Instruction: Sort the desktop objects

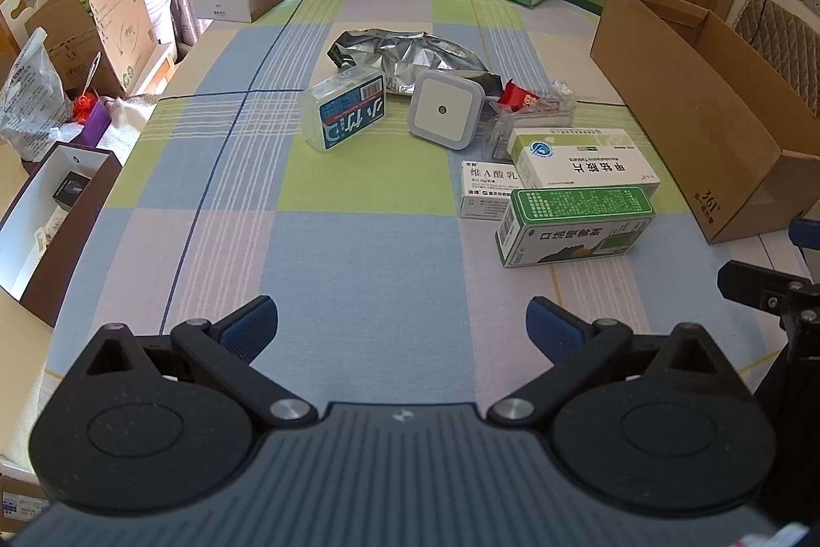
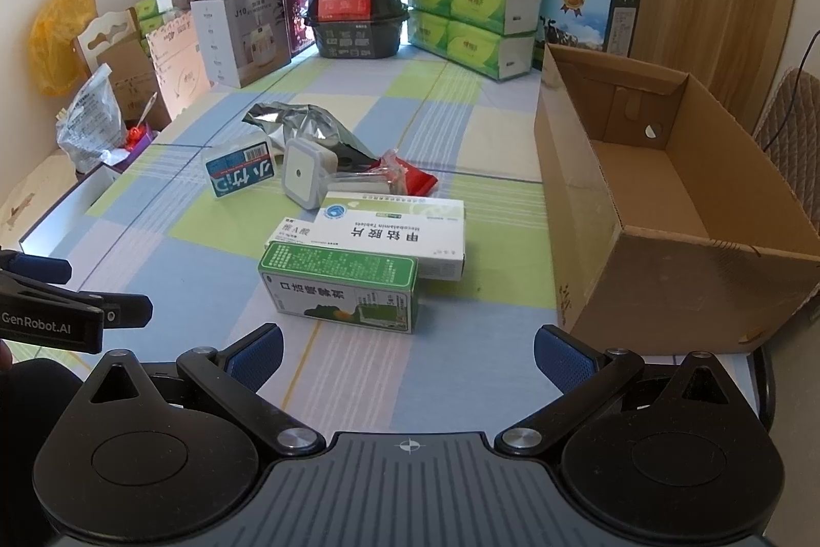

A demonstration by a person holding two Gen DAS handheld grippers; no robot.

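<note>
Green medicine box (image 2: 341, 285) on its side, long axis crosswise.

Woven checked cloth, matt, over the desk (image 2: 461, 126). Plain brown corrugated cardboard for the open box (image 2: 666, 270), dull and slightly rough. Left of that box: glossy printed paperboard on the green medicine carton (image 2: 338, 285) and the white medicine carton (image 2: 394, 234); smooth matt white plastic on the square night light (image 1: 445, 111); crinkled silver foil bag (image 1: 410, 55), shiny. Matt black plastic on the left tool (image 1: 402, 331), ribbed blue pads (image 1: 251, 326), bright metal pivots.
</note>
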